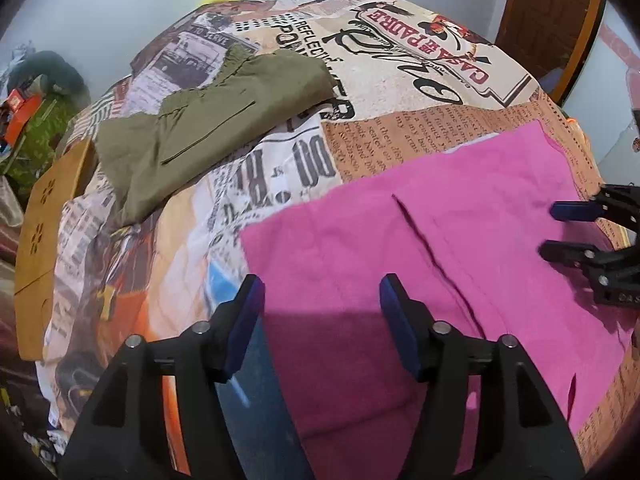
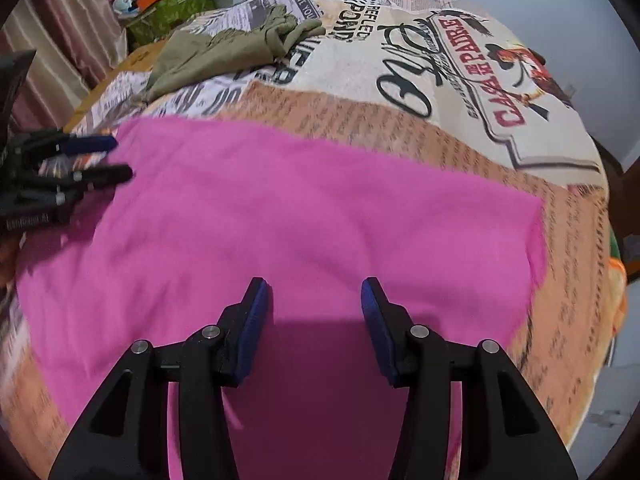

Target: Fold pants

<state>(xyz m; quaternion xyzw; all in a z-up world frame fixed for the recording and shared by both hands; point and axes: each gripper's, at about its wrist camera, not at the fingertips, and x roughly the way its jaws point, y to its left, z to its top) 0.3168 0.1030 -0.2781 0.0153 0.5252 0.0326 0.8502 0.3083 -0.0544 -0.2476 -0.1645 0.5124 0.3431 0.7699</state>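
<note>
The pink pants (image 2: pixel 304 208) lie flat on the printed bedspread (image 1: pixel 400 80). Both grippers hang over the pants, jaws apart, grasping nothing: the left gripper (image 1: pixel 320 292) at the left edge, the right gripper (image 2: pixel 316 292) over the middle. Green pants (image 1: pixel 208 120) lie folded beyond the pink pants.

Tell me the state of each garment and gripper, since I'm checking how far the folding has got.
pink pants: spread flat on the bed, a crease running across.
olive pants: folded, lying apart at the far side.
left gripper: open, empty, above the pink pants.
right gripper: open, empty, above the pink pants.
</note>
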